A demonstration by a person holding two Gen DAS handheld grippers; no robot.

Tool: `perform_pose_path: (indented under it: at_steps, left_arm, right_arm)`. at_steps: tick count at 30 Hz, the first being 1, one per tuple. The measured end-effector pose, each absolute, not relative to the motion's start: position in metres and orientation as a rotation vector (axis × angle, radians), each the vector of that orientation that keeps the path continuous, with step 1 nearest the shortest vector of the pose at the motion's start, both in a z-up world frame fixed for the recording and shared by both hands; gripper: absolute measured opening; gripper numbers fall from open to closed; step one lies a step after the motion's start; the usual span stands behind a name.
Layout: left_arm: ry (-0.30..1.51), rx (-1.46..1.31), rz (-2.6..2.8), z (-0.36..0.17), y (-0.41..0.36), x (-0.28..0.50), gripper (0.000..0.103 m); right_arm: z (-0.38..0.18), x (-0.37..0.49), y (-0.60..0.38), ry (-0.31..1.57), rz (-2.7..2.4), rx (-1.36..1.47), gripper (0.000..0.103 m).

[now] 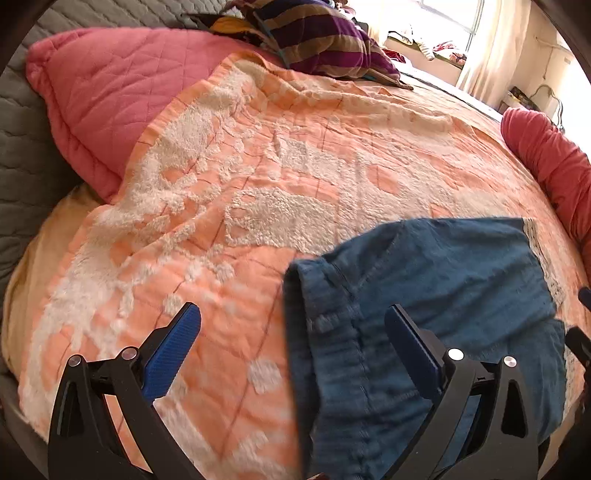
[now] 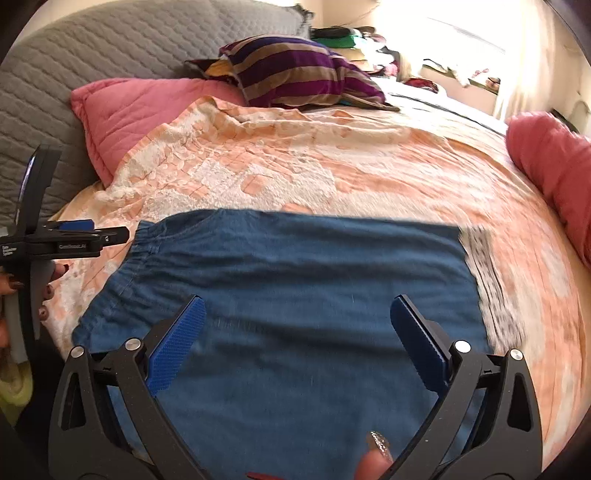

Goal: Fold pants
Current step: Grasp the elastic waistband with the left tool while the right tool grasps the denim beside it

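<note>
We hold both grippers, left gripper [image 1: 291, 332] and right gripper [image 2: 297, 319], fingers spread and grasping nothing, above the seemingly folded blue pants [image 2: 295, 280] on the bed's orange blanket [image 1: 258, 173].

Sunlit window [image 1: 448, 22] beyond peach-quilted bed [image 1: 258, 166]

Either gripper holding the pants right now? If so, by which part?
Nothing held. The left gripper and right gripper are both open, with no fabric pinched. The blue pants lie on the bedspread.
</note>
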State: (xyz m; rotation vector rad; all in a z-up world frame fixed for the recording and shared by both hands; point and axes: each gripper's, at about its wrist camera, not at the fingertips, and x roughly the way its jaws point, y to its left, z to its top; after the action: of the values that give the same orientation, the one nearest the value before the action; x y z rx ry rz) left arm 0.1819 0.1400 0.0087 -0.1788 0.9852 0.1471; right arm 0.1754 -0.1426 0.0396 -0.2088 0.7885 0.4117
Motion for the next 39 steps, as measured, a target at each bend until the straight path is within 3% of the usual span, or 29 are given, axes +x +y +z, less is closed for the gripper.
perform_pose_path:
  at_steps: [17, 19, 23, 36, 37, 39]
  left_arm:
    - [1.058, -0.157, 0.020, -0.038, 0.150, 0.234, 0.096]
    - [1.053, -0.140, -0.009, -0.039, 0.147, 0.239, 0.069]
    - [1.047, -0.126, -0.043, -0.039, 0.144, 0.240, 0.041]
    - [0.924, -0.066, -0.085, -0.004, 0.132, 0.214, 0.035]
    - [0.922, -0.067, -0.089, -0.003, 0.131, 0.214, 0.035]
    - [0.920, -0.061, -0.090, -0.003, 0.131, 0.214, 0.035]
  right_arm:
    - [-0.005, 0.282, -0.083, 0.892, 0.532, -0.378, 0.095]
    - [-0.011, 0.288, -0.079, 0.898, 0.535, -0.416, 0.095]
    - [-0.019, 0.297, -0.071, 0.898, 0.547, -0.489, 0.095]
    - [-0.033, 0.310, -0.028, 0.852, 0.655, -0.693, 0.095]
    - [-0.036, 0.309, -0.025, 0.855, 0.664, -0.711, 0.093]
    - [-0.043, 0.305, -0.019, 0.875, 0.718, -0.740, 0.075]
